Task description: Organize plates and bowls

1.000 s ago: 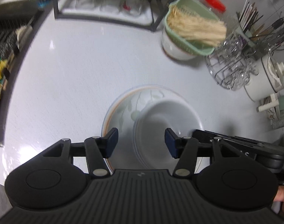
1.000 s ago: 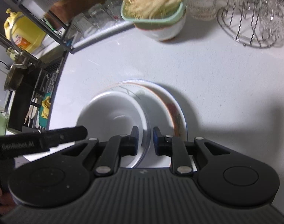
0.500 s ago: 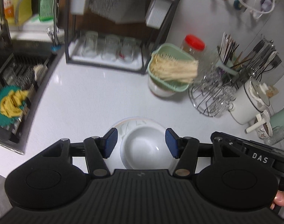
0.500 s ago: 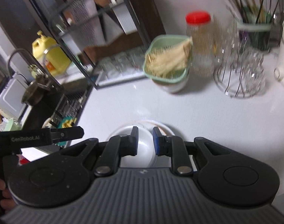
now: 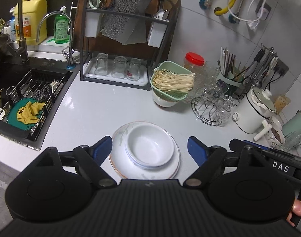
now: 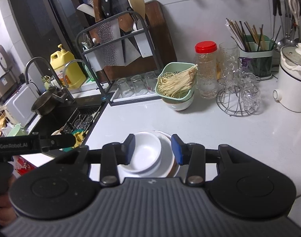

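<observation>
Bare counter [image 5: 95, 110] round stack; colander [image 5: 171, 83], glass rack [image 5: 211, 108] crowd behind.

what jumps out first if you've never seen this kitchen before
Front and centre, a stack of white bowls sits on a patterned plate on the pale counter, framed by the open left gripper. Behind it, a green colander of pale noodles rests on a bowl, and a yellow jug stands by the sink at the back left.
</observation>
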### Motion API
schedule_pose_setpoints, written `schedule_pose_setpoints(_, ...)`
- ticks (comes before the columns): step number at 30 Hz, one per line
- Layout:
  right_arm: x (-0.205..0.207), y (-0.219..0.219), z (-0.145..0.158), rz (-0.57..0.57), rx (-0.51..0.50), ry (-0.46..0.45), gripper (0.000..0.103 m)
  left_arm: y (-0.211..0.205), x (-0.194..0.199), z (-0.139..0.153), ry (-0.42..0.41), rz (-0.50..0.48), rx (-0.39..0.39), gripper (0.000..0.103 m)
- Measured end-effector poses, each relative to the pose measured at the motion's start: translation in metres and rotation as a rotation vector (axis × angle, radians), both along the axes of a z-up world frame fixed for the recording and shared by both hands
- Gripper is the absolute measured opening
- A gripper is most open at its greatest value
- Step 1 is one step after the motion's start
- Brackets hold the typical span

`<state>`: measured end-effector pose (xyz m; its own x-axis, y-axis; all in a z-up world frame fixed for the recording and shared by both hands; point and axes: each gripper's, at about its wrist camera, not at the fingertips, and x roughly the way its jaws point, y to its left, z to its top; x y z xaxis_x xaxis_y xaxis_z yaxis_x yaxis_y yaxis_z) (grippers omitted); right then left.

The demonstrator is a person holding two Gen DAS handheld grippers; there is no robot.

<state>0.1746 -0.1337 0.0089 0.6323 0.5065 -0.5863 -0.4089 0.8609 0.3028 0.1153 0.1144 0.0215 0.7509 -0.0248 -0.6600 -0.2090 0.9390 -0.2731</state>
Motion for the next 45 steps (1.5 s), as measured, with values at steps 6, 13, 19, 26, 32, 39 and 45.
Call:
schedule_pose_setpoints(6,-0.04,-0.015,-0.001,-0.006,0.0,-0.028,0.043,-0.02,-0.042,-0.003,-0.017,-0.001,0.029,0.095)
schedule_pose_setpoints(13,-0.092,-0.023,-0.009,-0.032,-0.031,-0.075,0.043,-0.036,-0.093,-0.011,-0.016,-0.013,0.088,0.1)
schedule_pose_setpoints(19,-0.131,-0.025,-0.01,-0.047,-0.019,-0.117,0.043,-0.042,-0.131,-0.015,-0.012,-0.005,0.152,0.1)
schedule_pose_setpoints(26,-0.164,-0.035,-0.005,-0.075,-0.019,-0.216,0.093,-0.049,-0.162,-0.02,-0.028,0.0,0.175,0.101)
schedule_pose_setpoints(32,-0.174,-0.041,-0.009,-0.078,-0.027,-0.198,0.093,-0.053,-0.174,-0.024,-0.029,0.013,0.176,0.101)
schedule_pose_setpoints(39,-0.186,-0.04,-0.015,-0.079,-0.029,-0.207,0.093,-0.058,-0.187,-0.028,-0.031,0.014,0.207,0.101)
schedule_pose_setpoints(45,-0.192,-0.036,-0.022,-0.082,-0.024,-0.203,0.093,-0.056,-0.19,-0.033,-0.02,0.023,0.216,0.101)
